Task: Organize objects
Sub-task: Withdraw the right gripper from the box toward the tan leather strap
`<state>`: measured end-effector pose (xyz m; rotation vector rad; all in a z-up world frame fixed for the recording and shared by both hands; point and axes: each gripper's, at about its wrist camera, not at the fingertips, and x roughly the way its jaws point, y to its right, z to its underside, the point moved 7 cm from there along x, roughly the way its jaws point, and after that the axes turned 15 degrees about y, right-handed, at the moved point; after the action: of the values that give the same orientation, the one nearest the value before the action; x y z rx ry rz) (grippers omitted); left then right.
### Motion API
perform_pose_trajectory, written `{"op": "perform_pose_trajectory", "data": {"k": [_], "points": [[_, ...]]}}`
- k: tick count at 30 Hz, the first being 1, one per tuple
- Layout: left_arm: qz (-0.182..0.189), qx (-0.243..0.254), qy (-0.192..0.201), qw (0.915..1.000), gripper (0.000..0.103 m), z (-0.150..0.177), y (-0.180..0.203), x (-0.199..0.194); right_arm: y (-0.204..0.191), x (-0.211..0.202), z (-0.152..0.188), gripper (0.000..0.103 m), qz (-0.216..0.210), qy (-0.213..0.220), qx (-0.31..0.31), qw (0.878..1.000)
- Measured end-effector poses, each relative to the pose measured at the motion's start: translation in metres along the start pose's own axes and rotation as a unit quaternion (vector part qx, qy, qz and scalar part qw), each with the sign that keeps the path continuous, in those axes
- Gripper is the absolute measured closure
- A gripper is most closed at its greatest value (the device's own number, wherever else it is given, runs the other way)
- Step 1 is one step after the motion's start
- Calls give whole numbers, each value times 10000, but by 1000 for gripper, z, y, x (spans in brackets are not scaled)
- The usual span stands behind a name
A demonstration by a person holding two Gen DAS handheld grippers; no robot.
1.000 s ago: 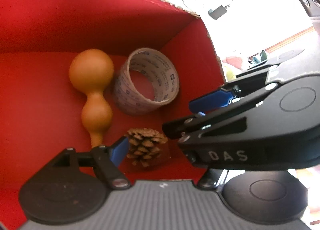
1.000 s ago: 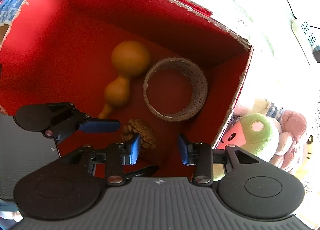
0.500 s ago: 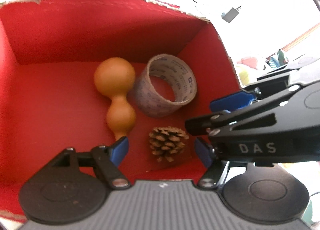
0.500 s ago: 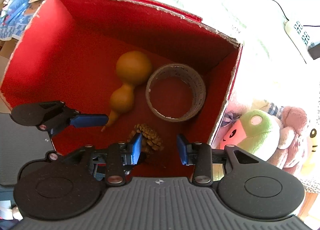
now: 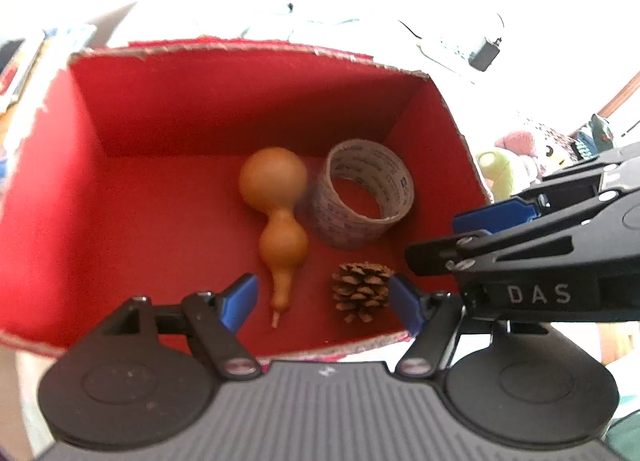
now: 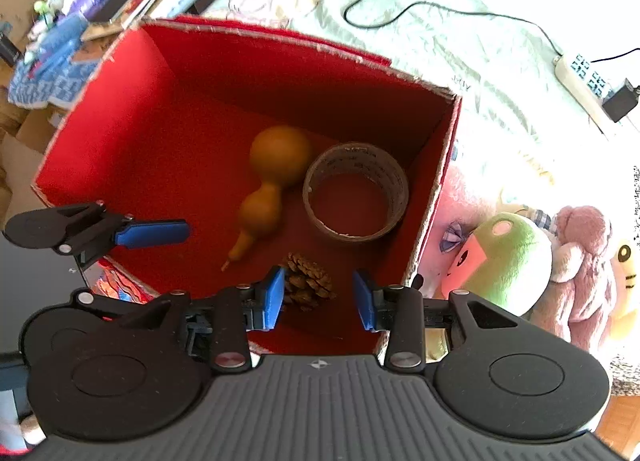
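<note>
You've got both tools parked over the red box (image 6: 120,109), and neither one is carrying anything. Your left hand-held gripper (image 5: 324,301) is spread wide above the near edge, and your right hand-held gripper (image 6: 318,297) is also parted with nothing between its fingers, hovering right over the pinecone (image 6: 306,281). Inside, the gourd (image 6: 272,177) lies on its side, just beside the tape roll (image 6: 356,197), which sits tucked toward the right wall. The pinecone is nearest you, a little apart from both. My guess is everything's clustered in that right half to leave the left floor free for more stuff, like the plush toys (image 6: 516,265) waiting outside the box.
</note>
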<state>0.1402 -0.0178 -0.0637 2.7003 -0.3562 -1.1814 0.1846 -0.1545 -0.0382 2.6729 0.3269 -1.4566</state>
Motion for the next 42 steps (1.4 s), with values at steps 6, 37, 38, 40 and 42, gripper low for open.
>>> {"op": "perform_pose_trajectory", "data": {"k": [6, 37, 38, 40, 42], "points": [[-345, 111, 283, 9989, 31, -2, 7, -24, -1, -23, 2, 62, -51, 525, 88, 9986], [-1819, 128, 561, 9816, 13, 56, 21, -94, 16, -72, 64, 50, -370, 2215, 1041, 9689], [-1841, 121, 539, 9814, 12, 58, 20, -94, 15, -70, 67, 50, -408, 2193, 1070, 9689], [-1878, 116, 499, 9809, 11, 62, 20, -93, 12, -68, 72, 50, -498, 2167, 1095, 9688], [-1905, 122, 456, 9806, 11, 67, 20, -92, 10, -66, 77, 50, -547, 2150, 1097, 9689]]}}
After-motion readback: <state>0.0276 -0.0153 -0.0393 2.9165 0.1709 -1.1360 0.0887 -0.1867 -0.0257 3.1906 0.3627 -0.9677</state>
